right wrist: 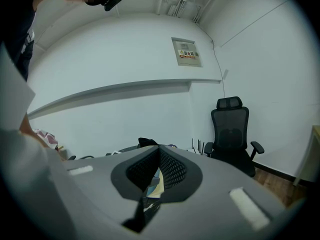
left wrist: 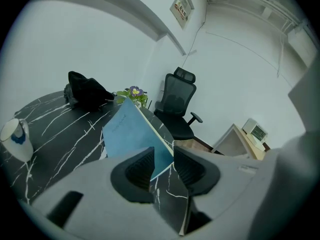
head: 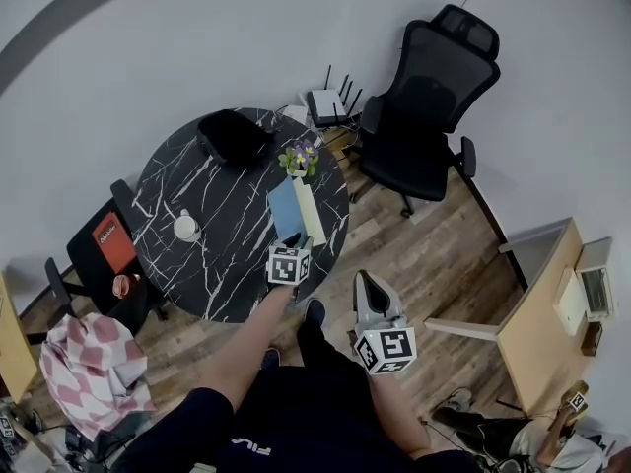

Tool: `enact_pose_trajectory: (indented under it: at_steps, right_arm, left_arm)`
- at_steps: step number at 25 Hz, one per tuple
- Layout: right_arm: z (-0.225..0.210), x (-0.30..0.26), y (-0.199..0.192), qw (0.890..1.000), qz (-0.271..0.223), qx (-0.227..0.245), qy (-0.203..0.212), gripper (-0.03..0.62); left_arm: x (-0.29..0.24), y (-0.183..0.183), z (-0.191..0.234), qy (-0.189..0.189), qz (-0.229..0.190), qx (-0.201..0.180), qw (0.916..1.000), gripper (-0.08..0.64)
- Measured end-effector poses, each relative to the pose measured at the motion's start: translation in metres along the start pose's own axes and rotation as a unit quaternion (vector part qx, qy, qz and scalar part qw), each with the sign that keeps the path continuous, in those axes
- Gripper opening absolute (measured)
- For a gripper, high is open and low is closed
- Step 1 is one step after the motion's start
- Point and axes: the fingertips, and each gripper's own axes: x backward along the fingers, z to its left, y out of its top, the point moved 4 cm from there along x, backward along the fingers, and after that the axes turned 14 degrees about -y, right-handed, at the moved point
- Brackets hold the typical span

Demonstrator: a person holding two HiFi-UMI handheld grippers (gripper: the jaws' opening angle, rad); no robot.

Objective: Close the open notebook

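Note:
The notebook lies on the round black marble table (head: 207, 264) near its right rim. Its blue cover (head: 285, 208) stands raised and tilted over the cream pages (head: 310, 211). My left gripper (head: 295, 242) sits at the notebook's near end. In the left gripper view the near corner of the blue cover (left wrist: 131, 133) reaches into the gap of the left gripper (left wrist: 163, 157), and dark table shows beside it, so the jaws stand open. My right gripper (head: 368, 284) hangs off the table over the wooden floor, tips together. In the right gripper view, a strip of the notebook (right wrist: 156, 186) shows below the right gripper (right wrist: 159, 149).
On the table stand a white mug (head: 185, 227), a black bag (head: 234, 134) and a small flower pot (head: 299, 158). A black office chair (head: 429, 116) and a router (head: 325, 103) are beyond it. A dark chair (head: 104, 249) stands left, a wooden desk (head: 537, 313) right.

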Motion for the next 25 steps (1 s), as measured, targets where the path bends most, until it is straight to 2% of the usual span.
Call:
enact_pose_trajectory:
  at_steps: [8,15,23,25]
  right_arm:
    - [-0.005,-0.001,-0.001,1.0,0.003,0.0,0.0,0.009]
    - [-0.011,-0.003,-0.001,1.0,0.005,-0.001,0.001,0.009]
    - [-0.013,-0.008,0.0,1.0,0.006,0.002,0.004,0.009]
    - [-0.011,-0.009,0.001,1.0,0.001,0.017,0.003,0.009]
  left_arm:
    - [-0.016,-0.013,-0.005,-0.023,0.012,0.012,0.9996,0.12]
    - [-0.032,-0.017,-0.005,-0.026,0.034,0.014,0.999,0.12]
    - [-0.004,0.013,-0.008,-0.013,-0.028,-0.01,0.9995,0.12]
    - [0.01,0.024,-0.009,-0.01,-0.049,-0.021,0.9986,0.121]
